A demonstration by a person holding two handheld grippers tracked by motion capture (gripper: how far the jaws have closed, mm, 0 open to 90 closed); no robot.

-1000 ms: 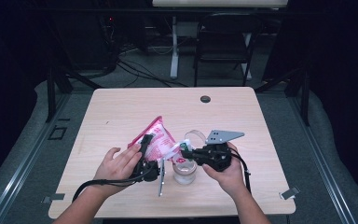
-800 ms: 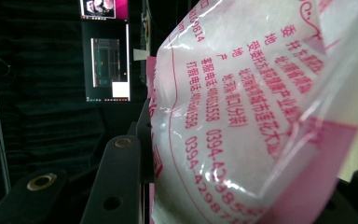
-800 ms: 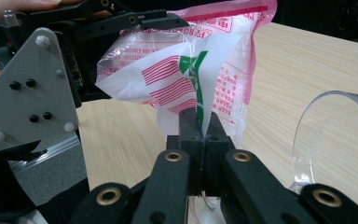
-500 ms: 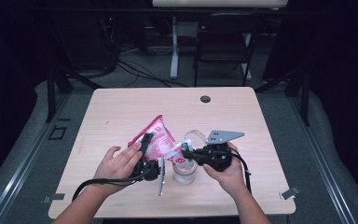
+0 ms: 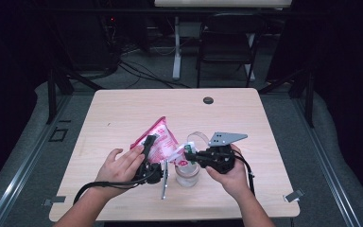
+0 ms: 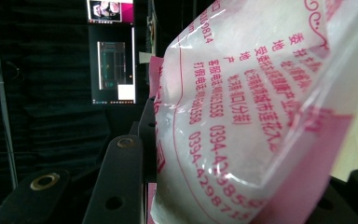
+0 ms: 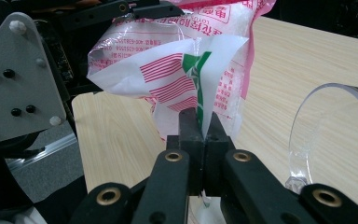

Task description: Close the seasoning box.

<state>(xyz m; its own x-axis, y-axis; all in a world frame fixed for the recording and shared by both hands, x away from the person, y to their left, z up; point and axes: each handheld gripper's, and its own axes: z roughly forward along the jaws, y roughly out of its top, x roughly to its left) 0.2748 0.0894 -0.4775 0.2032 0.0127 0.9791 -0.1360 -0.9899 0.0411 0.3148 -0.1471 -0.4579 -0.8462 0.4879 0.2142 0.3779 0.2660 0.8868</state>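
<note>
**Pink-and-white bag held between both tongs**

We see the right tongs (image 7: 200, 123) clenched on a white corner of the bag (image 5: 160, 142), printed with red stripes and a green mark. The left tongs (image 5: 147, 150) grasp the bag's body: clear film, pink edges, red lettering, white grains inside. The bag hangs tilted at centre frame above the worktop (image 5: 123, 109), just beside a clear jar (image 5: 187, 174).

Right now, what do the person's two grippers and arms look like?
Both are black. The right claw has two flat black arms with brass-ringed pivot holes, ending in square pads. A grey three-cornered plate with dark screws tops the right gripper; the left gripper carries another, seen edge-on. A black cable trails from each. The forearms are bare, with no sleeves or gloves.
</note>
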